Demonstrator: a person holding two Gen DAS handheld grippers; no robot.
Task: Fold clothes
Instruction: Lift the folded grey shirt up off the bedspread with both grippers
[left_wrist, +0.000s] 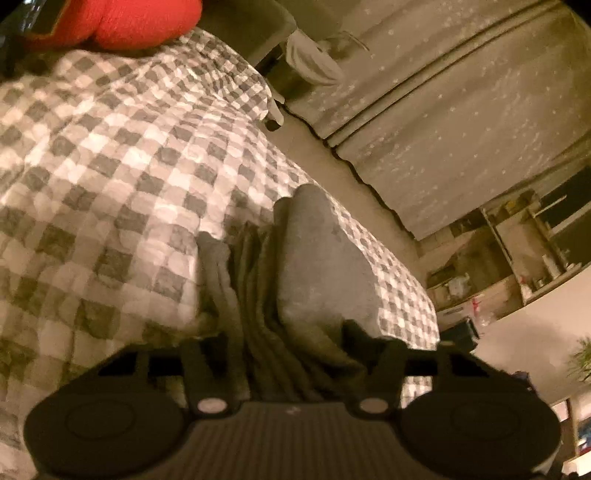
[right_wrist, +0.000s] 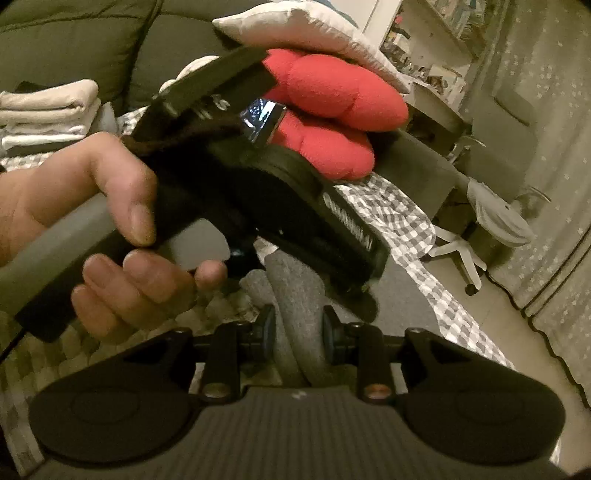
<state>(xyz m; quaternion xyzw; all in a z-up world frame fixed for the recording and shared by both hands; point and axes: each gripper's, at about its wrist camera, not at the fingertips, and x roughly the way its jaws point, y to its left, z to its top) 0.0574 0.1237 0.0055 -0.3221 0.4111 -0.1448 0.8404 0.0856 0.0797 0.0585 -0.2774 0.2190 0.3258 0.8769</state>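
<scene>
One grey garment (left_wrist: 325, 266), bunched in folds, on checked bedspread (left_wrist: 110, 147)

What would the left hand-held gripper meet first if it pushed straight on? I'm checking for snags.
Probably the grey garment bunched between the left hand-held gripper fingers, then the checked bedspread under it; depth is hard to judge.

The right gripper's (right_wrist: 299, 330) jaws pinch grey cloth (right_wrist: 301, 295) on the checked bedspread (right_wrist: 399, 218).
</scene>
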